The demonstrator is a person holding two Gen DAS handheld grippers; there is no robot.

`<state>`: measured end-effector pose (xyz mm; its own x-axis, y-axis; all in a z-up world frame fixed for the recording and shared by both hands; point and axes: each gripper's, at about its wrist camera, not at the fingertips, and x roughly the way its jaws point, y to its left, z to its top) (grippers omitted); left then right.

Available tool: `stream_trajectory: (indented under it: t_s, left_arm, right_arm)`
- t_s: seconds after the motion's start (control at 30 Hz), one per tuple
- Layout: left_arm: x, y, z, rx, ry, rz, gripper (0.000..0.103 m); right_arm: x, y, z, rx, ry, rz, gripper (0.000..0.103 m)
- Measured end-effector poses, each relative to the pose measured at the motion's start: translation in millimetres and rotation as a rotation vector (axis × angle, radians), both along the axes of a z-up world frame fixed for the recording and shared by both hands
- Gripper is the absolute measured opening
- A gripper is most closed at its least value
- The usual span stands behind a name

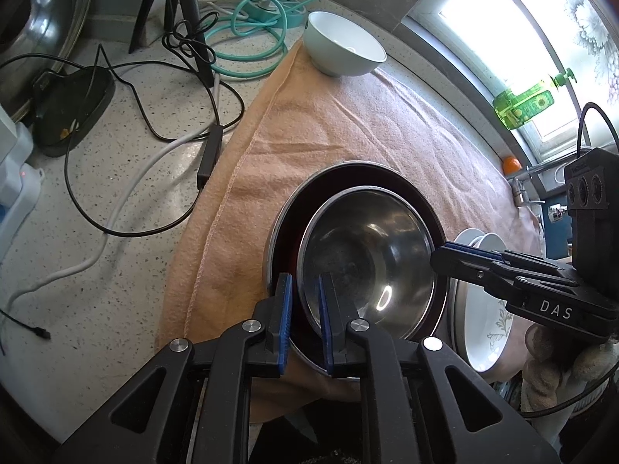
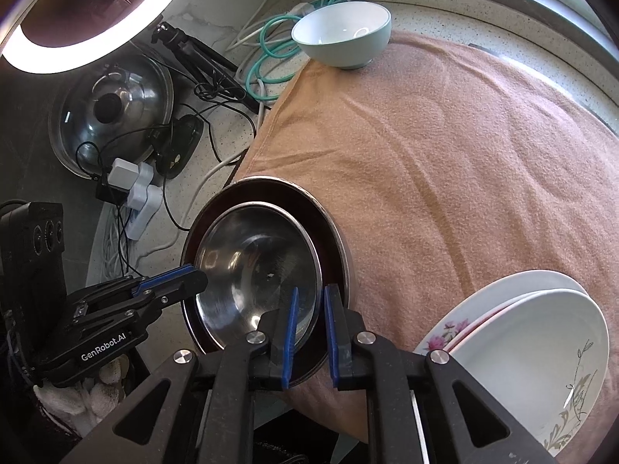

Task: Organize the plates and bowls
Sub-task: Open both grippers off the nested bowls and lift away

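A steel bowl [image 1: 367, 259] sits nested inside a larger dark-lined steel bowl [image 1: 282, 239] on a peach towel [image 1: 309, 123]. My left gripper [image 1: 303, 309] straddles the near rims of the nested bowls, its jaws narrowly apart. My right gripper [image 2: 309, 317] straddles the rims on the opposite side [image 2: 329, 255], also narrowly apart; it shows in the left wrist view [image 1: 464, 259]. A pale green bowl [image 1: 340, 44] stands upright at the towel's far end [image 2: 344, 34]. Stacked white floral plates [image 2: 534, 332] lie at the right.
Cables, a teal hose [image 1: 251, 38] and a tripod [image 1: 182, 7] clutter the speckled counter at the left. A pot lid [image 2: 112, 108] and power adapters [image 2: 135, 189] lie there too. A lit ring lamp [image 2: 89, 11] hangs above. A green bottle [image 1: 526, 104] stands by the window.
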<state>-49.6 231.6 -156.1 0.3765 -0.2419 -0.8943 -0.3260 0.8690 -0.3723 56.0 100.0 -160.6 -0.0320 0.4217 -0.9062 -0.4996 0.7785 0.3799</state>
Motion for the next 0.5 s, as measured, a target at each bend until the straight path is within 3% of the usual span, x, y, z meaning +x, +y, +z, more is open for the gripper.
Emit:
stream_trajectory:
  t_s: [0.3, 0.5]
  left_arm:
    - [1, 3, 10, -0.004, -0.019, 0.000, 0.012]
    - [4, 8, 19, -0.015, -0.051, 0.010, 0.012]
  right_arm:
    - [4, -9, 12, 0.045, 0.005, -0.017, 0.019]
    - [6, -12, 28, 0.066, -0.044, -0.012, 0.019]
